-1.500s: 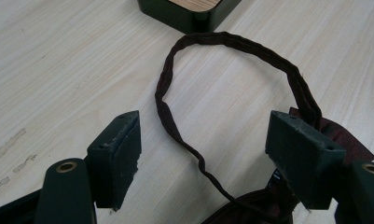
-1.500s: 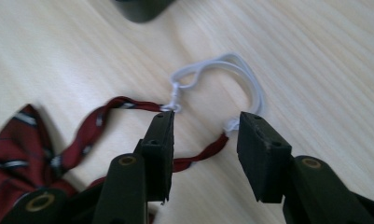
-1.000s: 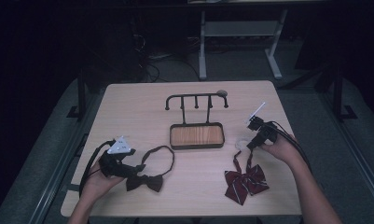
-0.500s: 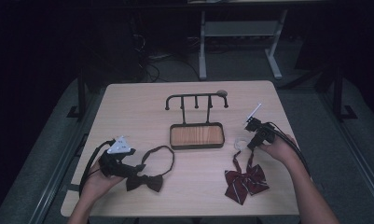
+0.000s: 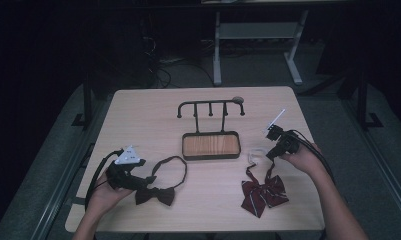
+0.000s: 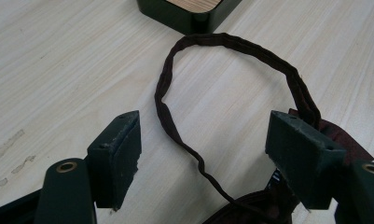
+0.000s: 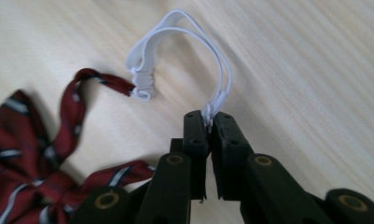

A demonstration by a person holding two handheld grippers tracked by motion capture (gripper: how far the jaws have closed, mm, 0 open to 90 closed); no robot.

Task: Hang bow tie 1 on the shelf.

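Note:
A dark brown bow tie (image 5: 155, 195) lies at the table's front left, its strap loop (image 6: 162, 100) spread on the wood. My left gripper (image 6: 205, 135) stands open low over that loop, one jaw on each side of the strap, touching nothing. A red striped bow tie (image 5: 264, 192) lies at the front right with a white elastic band (image 7: 222, 70) at its end. My right gripper (image 7: 209, 119) has just been closing and is now shut on that elastic, which arches up from the jaws. In the high view the right gripper (image 5: 269, 154) sits just behind the red tie.
A black hook rack (image 5: 210, 107) on a wood-topped base (image 5: 210, 146) stands mid-table, between the two ties; its corner (image 6: 184, 11) lies just beyond the brown strap. The table's edges are near both hands.
The right gripper's jaws have closed onto the white elastic, the hand shifting only slightly. The left hand and the brown tie have stayed put.

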